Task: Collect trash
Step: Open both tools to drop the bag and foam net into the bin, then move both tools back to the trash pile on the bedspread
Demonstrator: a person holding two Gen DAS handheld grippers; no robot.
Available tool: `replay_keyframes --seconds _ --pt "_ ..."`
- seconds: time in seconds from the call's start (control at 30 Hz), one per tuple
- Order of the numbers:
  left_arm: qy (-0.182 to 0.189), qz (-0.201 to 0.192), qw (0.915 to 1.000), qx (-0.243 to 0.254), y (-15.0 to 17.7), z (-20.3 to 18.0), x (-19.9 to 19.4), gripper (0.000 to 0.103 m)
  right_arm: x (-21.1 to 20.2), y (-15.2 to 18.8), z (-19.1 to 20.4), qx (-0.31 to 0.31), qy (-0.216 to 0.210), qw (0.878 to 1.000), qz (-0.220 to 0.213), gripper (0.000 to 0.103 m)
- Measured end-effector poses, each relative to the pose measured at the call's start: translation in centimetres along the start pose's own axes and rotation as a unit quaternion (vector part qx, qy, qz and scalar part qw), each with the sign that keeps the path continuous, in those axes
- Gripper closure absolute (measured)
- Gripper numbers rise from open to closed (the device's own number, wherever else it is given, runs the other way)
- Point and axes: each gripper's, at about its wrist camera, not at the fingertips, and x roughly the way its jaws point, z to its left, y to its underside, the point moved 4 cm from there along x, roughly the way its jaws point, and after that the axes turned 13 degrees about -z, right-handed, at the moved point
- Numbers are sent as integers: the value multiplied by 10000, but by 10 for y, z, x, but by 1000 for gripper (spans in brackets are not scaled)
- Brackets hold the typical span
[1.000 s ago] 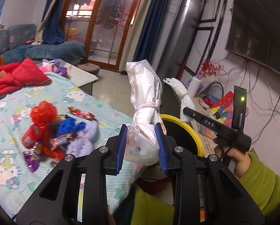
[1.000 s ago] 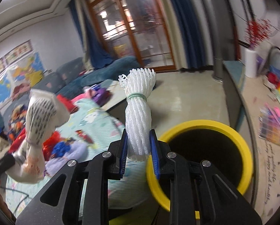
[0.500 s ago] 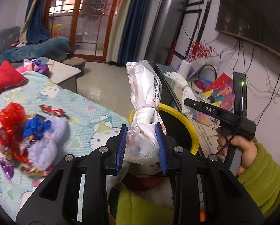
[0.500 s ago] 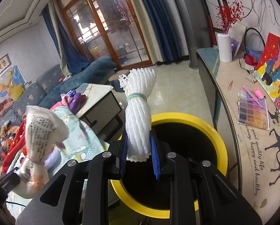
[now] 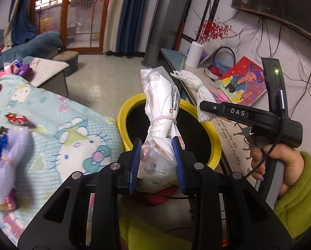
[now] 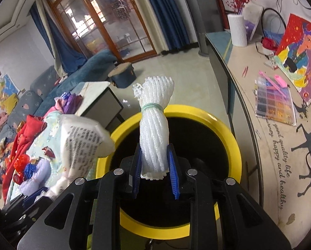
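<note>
**Inspector A:** On the left, over the patterned bedspread (image 5: 57, 129), loose wrappers and a purple bundle (image 5: 7, 162) lay uncollected. What did the left gripper (image 5: 157, 160) carry?

**Inspector B:** It was clamped on a tied plastic bag bundle (image 5: 161, 112), gripped at its lower end. The bundle's long axis stood roughly upright, rising out of the jaws. The yellow-rimmed bin (image 5: 214, 137) lay directly ahead and below — its near rim just past the fingertips, the upper part of the bundle overlapping the dark opening.

**Inspector A:** And the right?

**Inspector B:** The right gripper (image 6: 154, 168) was closed on a white foam net roll (image 6: 154, 137) bound with a green band, also upright. From its own camera the yellow-rimmed bin (image 6: 230, 137) sat squarely beneath the jaws — the roll appeared centred over the mouth.

**Inspector A:** Which was nearer release?

**Inspector B:** In my judgement, the right; it seemed already above the opening. The left appeared to need a little forward travel, or its bundle might clip the near rim.
</note>
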Motion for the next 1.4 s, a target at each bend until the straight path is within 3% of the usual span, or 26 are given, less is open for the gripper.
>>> replay_keyframes --seconds 0.27,0.4,0.5,0.63,0.83,1.07,1.4 --pt "-3 166 9999 -7 6 -7 26 78 10 5 -15 213 52 9996 184 78" --pt "58 189 9998 -57 6 -7 36 74 12 5 -25 382 148 9990 199 66" --pt "61 145 9998 -149 4 -5 38 59 11 4 -29 453 206 9986 165 58" --pt "-55 -48 9997 -244 -3 1 25 35 8 3 -30 464 239 9986 96 57" --pt "-232 -504 9981 -280 -14 9 -6 17 -2 -2 -10 326 22 9994 -118 52" --pt "-655 -917 9935 -146 -22 20 -43 11 -21 -8 33 43 -419 9981 -442 42" --pt "-1042 -1299 9860 -86 -26 44 -85 11 -43 -2 95 -461 -894 9928 -648 39"
